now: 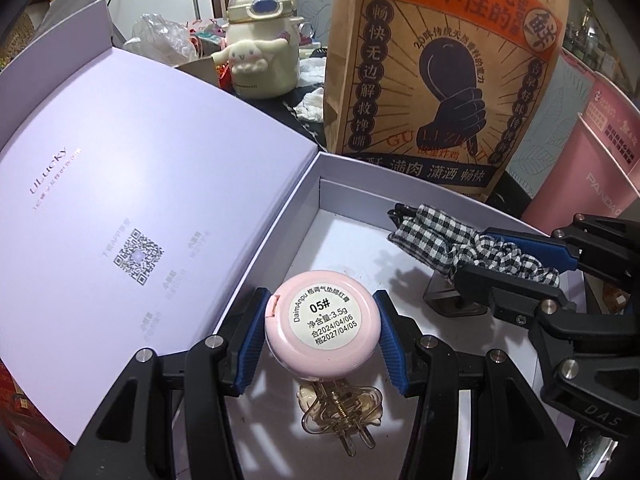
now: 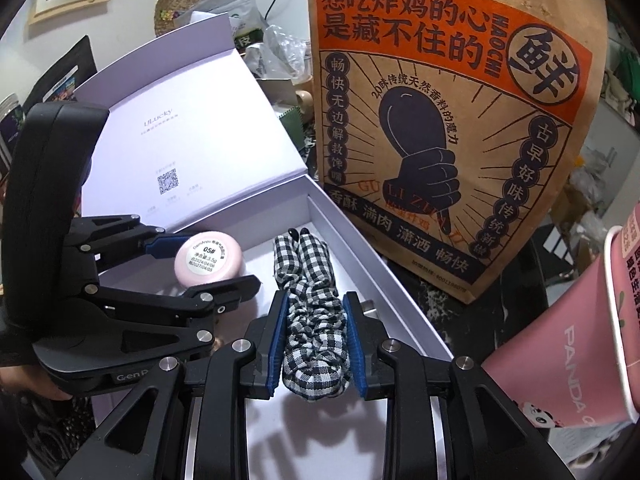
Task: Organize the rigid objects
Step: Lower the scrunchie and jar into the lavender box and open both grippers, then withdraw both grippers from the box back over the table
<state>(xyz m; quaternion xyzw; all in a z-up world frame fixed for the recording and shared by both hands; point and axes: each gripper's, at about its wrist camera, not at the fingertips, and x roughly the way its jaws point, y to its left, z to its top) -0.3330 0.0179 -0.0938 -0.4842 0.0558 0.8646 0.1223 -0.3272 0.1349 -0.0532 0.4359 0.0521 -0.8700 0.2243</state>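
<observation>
My left gripper (image 1: 322, 334) is shut on a round pink compact (image 1: 322, 324) with a white label and holds it over the open lavender box (image 1: 348, 208). It also shows in the right wrist view (image 2: 208, 260). Below it in the box lies a clear amber hair claw (image 1: 340, 412). My right gripper (image 2: 316, 340) is shut on a black-and-white checked scrunchie clip (image 2: 310, 300) above the box's right part; it shows in the left wrist view (image 1: 472, 248) too. A small clear item (image 1: 452, 300) sits under the scrunchie clip.
The box lid (image 1: 120, 208) stands open to the left. A tall brown paper snack bag (image 2: 432, 120) stands right behind the box. A pink paper cup (image 2: 572, 340) is at the right. A cream character bottle (image 1: 260, 44) and clutter lie behind.
</observation>
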